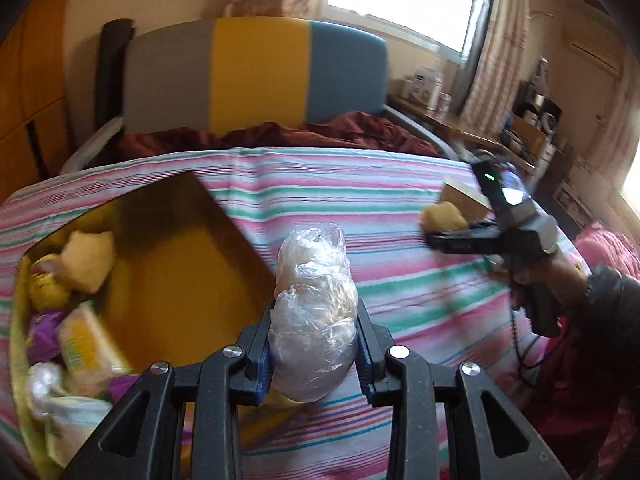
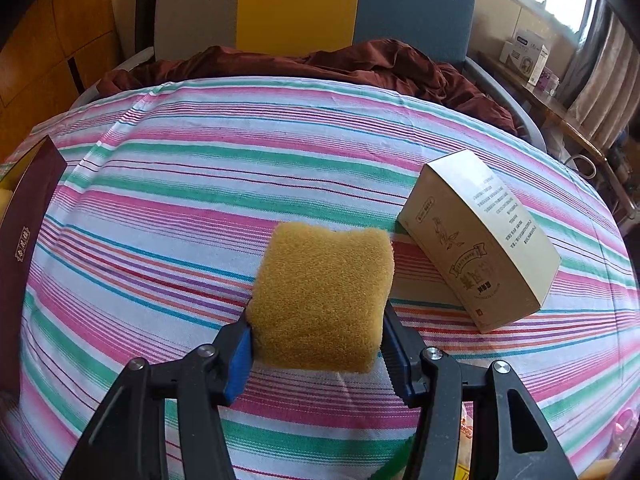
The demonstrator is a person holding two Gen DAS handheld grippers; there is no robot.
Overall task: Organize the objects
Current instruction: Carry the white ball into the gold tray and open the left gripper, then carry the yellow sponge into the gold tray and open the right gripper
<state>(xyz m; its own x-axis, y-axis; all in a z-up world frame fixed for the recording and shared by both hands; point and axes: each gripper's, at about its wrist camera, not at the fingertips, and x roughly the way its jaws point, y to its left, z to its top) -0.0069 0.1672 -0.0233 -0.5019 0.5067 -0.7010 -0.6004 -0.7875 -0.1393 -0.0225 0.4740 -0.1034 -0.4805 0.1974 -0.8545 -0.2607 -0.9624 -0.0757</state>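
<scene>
In the left wrist view, a lumpy bundle wrapped in crinkled clear plastic film is held between the blue-padded fingers of the left gripper, which is closed onto its lower half; the bundle rises toward twelve o'clock over the pink, green and white striped bedsheet; at nine o'clock an open box with a yellow lining is seen, already loaded along its left side with pale sponges and wrapped packets; the bundle is placed just beside the box's right edge, not yet over it; at three o'clock the right gripper is seen carrying a yellow piece.

In the right wrist view, a golden-yellow rectangular foam sponge is pinched at its near end between the right gripper's fingers, narrowed to the sponge's width; whether the sponge is lifted or resting on the sheet cannot be told; at two o'clock a cream cardboard carton with printed text is tilted on the sheet, near the sponge but apart; at nine o'clock a dark maroon box wall is partly visible.

As a judgement, the slick film could let the bundle slip if the grip is loosened during travel; the soft sponge could spring out or be dragged against the carton; both grippers could be crowded at the box if brought over together.
</scene>
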